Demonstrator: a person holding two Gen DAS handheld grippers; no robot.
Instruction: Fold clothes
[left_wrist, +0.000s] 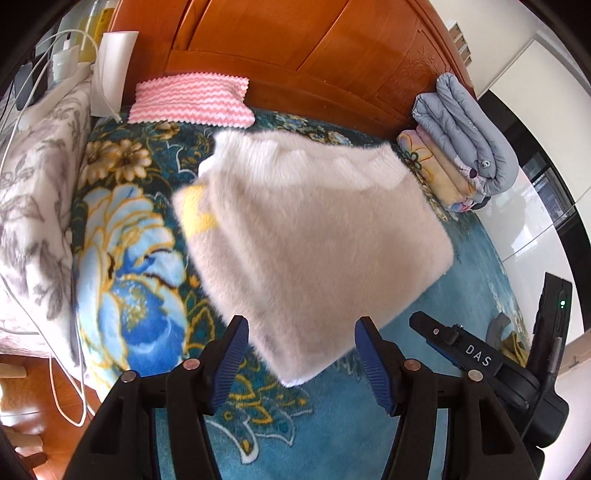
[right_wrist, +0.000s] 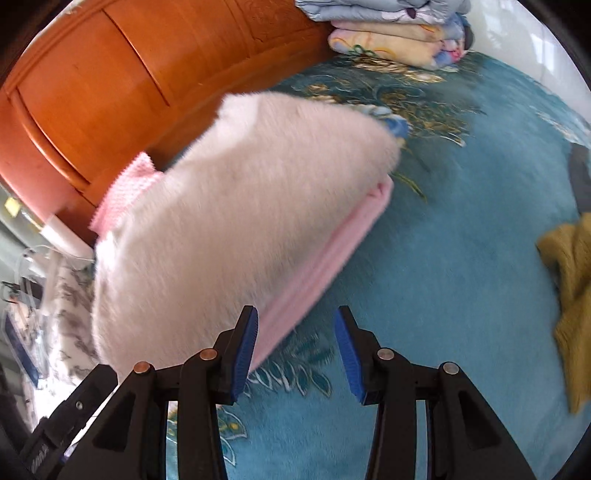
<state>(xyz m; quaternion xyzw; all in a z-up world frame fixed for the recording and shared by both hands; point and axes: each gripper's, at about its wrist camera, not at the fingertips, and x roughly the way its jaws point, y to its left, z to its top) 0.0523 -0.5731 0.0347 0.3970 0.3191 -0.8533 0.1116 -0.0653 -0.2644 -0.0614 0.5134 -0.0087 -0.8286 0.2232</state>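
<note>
A folded fluffy pale pink-white sweater (left_wrist: 314, 236) lies on the teal floral blanket (left_wrist: 332, 424); it also shows in the right wrist view (right_wrist: 229, 229), resting on a folded pink garment (right_wrist: 332, 254). My left gripper (left_wrist: 301, 362) is open and empty, its blue pads either side of the sweater's near corner. My right gripper (right_wrist: 295, 354) is open and empty, just in front of the pink garment's near edge; it shows in the left wrist view (left_wrist: 480, 354) to the right. A mustard garment (right_wrist: 569, 295) lies crumpled at the right.
A wooden headboard (left_wrist: 314, 48) stands behind. A pink-and-white wavy cloth (left_wrist: 192, 101) lies by it. A stack of folded quilts (left_wrist: 461, 155) sits at the back right. A grey floral pillow (left_wrist: 37, 184), cables and a charger are at the left.
</note>
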